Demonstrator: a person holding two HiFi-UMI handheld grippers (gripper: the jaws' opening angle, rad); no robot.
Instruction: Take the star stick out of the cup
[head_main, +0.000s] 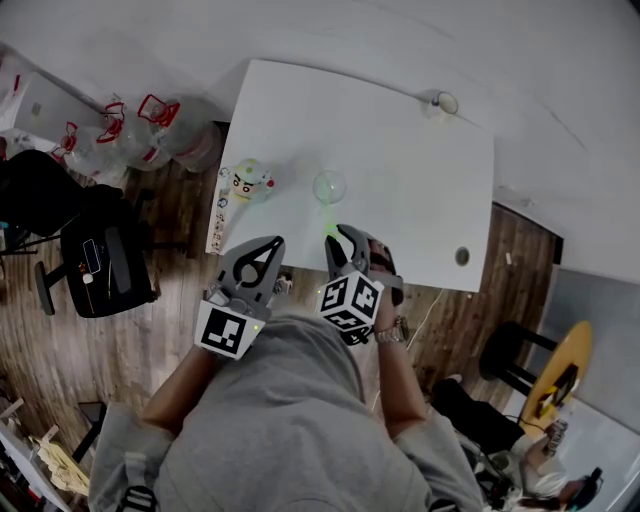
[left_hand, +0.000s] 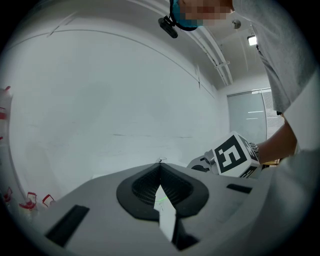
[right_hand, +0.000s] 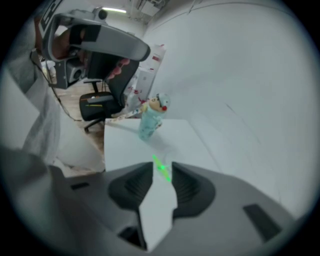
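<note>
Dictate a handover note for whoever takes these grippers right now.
Left claw: shut, empty, by the table's near edge.
Right claw: open, with the stick between its jaws, apparently not clamped.
Cup: upright on the table, with the stick leaning out toward the right claw.
Done: right claw lined up on the stick.
Left: close on it and lift it out of the cup.

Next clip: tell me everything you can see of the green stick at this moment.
The green stick is thin, straight and bright translucent green, plastic by its look; no star end can be made out. In the head view it runs from the clear cup on the white table toward the person. Its near part lies between the parted jaws of the right gripper, crossing the gap at an angle. Whether a pad touches it cannot be told.
</note>
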